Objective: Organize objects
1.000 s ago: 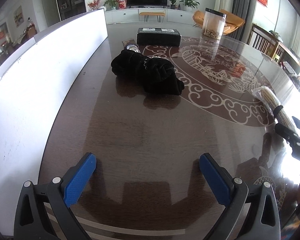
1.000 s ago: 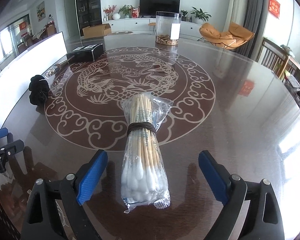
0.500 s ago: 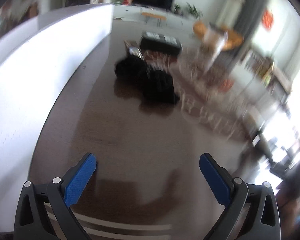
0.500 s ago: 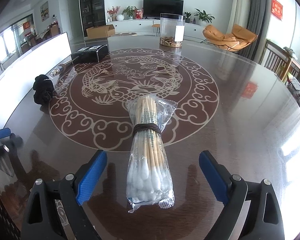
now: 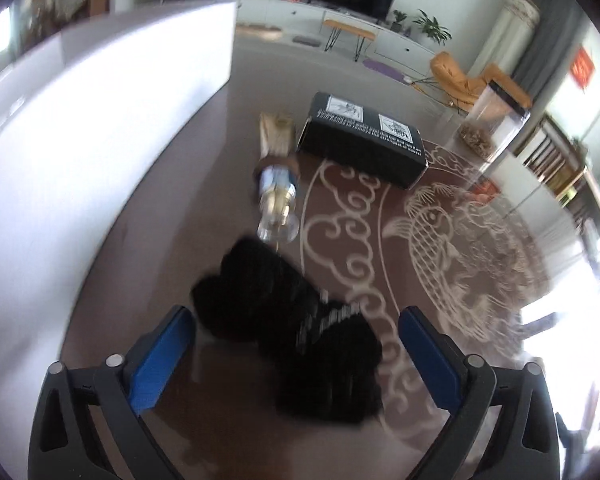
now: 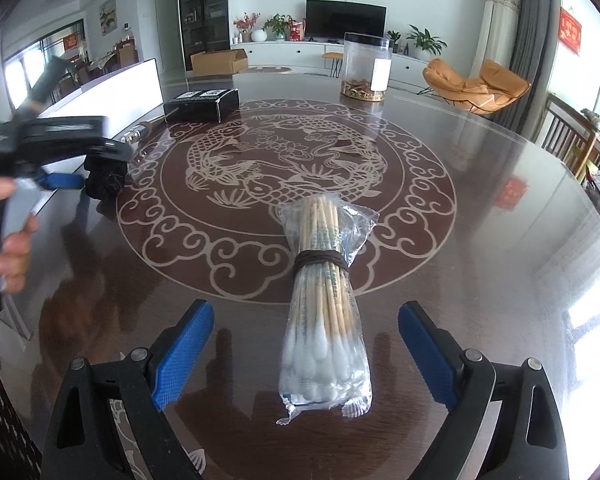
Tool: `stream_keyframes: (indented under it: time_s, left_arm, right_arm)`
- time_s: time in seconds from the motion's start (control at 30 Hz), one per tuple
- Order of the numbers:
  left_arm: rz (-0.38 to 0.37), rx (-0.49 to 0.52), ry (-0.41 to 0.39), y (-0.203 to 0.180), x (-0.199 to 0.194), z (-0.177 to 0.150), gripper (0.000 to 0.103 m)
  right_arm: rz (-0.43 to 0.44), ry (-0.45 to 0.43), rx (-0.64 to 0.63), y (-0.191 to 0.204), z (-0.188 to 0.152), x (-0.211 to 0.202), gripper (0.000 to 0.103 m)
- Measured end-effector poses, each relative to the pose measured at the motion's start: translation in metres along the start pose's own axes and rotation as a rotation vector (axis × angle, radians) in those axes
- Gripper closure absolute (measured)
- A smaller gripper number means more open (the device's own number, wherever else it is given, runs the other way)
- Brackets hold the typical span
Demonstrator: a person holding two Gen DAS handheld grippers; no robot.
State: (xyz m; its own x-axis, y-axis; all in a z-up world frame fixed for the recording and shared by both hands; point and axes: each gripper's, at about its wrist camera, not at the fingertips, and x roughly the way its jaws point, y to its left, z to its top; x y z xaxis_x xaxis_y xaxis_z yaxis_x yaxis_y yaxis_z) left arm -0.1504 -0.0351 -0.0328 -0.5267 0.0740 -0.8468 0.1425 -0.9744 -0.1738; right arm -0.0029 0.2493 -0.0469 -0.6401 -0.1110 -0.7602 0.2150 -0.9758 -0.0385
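Observation:
A crumpled black cloth (image 5: 292,332) lies on the dark patterned table (image 5: 480,240). My left gripper (image 5: 296,316) reaches over it with the cloth between its blue pads. The jaws are closing, and the pads stand apart from the cloth. In the right wrist view the left gripper (image 6: 60,152) is blurred at the left edge, a hand on its handle, by the cloth (image 6: 104,178). A bag of cotton swabs (image 6: 324,320), tied round with a dark band, lies lengthwise between the wide-open fingers of my right gripper (image 6: 304,312), untouched.
Beyond the cloth lie a small glass bottle (image 5: 278,196) on its side and a black box (image 5: 364,140). A clear jar (image 5: 492,124) stands at the far side. A tall white panel (image 5: 80,140) lines the table's left edge. Chairs stand past the right edge.
My left gripper has swept forward to the black cloth, which now lies between its fingers, and its jaws have narrowed a little. The right gripper and the swab bag have stayed put.

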Motion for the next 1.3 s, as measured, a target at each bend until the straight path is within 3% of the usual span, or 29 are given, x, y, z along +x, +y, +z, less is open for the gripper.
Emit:
stream_keyframes:
  time_s: [0.03,0.07,0.13,0.23,0.3,0.37,0.4,0.6,0.7,0.73,0.77,0.8,0.83,0.87,0.97,1.2,1.3]
  left_arm:
    - [0.027,0.054,-0.015,-0.005,0.0,0.001,0.034]
    - [0.018,0.111,-0.018,-0.009,-0.002,0.0,0.045]
    - [-0.055,0.218,-0.007,-0.013,-0.009,-0.013,0.052]
    - [-0.15,0.358,0.004,-0.011,-0.031,-0.048,0.052]
    - [-0.167,0.406,0.004,-0.005,-0.046,-0.071,0.047]
    - [-0.166,0.401,0.013,0.0,-0.051,-0.078,0.021]
    - [-0.161,0.388,0.018,0.002,-0.052,-0.081,0.018]
    - [-0.114,0.332,0.04,0.005,-0.053,-0.08,0.017]
    - [-0.073,0.351,0.045,-0.001,-0.05,-0.084,0.017]
    - [-0.06,0.361,0.041,-0.003,-0.049,-0.085,0.018]
    - [-0.054,0.367,0.032,-0.005,-0.049,-0.086,0.031]
    - [-0.057,0.375,0.007,-0.006,-0.053,-0.087,0.046]
    - [-0.055,0.381,-0.007,-0.006,-0.056,-0.088,0.061]
    - [-0.073,0.371,-0.003,-0.004,-0.058,-0.088,0.062]
    - [-0.136,0.321,-0.054,0.008,-0.078,-0.09,0.062]
    - [-0.24,0.152,-0.224,0.051,-0.163,-0.077,0.062]
    - [-0.228,0.106,-0.278,0.078,-0.195,-0.059,0.062]
  right_arm:
    - [0.001,-0.004,0.004,-0.001,0.0,-0.001,0.009]
    - [0.003,-0.006,0.009,-0.002,0.0,-0.001,0.009]
    - [0.005,-0.009,0.017,-0.003,0.0,-0.002,0.009]
    - [0.009,-0.013,0.022,-0.005,0.0,-0.003,0.009]
    - [0.011,-0.009,0.021,-0.005,0.0,-0.002,0.009]
    - [0.017,0.006,0.026,-0.006,0.001,0.001,0.009]
    - [0.02,0.019,0.032,-0.007,0.001,0.004,0.009]
    - [0.13,0.087,0.12,-0.025,0.009,0.012,0.009]
    - [0.108,0.178,0.049,-0.021,0.026,0.017,0.009]
    - [0.105,0.212,0.021,-0.019,0.03,0.021,0.012]
    - [0.105,0.242,-0.002,-0.017,0.035,0.025,0.019]
    - [0.111,0.256,-0.02,-0.015,0.04,0.027,0.055]
    - [0.106,0.265,-0.032,-0.013,0.042,0.03,0.074]
    - [0.083,0.267,-0.053,-0.011,0.046,0.03,0.074]
    - [0.131,0.286,-0.039,-0.009,0.054,0.027,0.074]
    - [0.237,0.165,-0.004,0.017,0.082,-0.021,0.074]
    - [0.316,0.099,-0.013,0.054,0.108,-0.038,0.074]
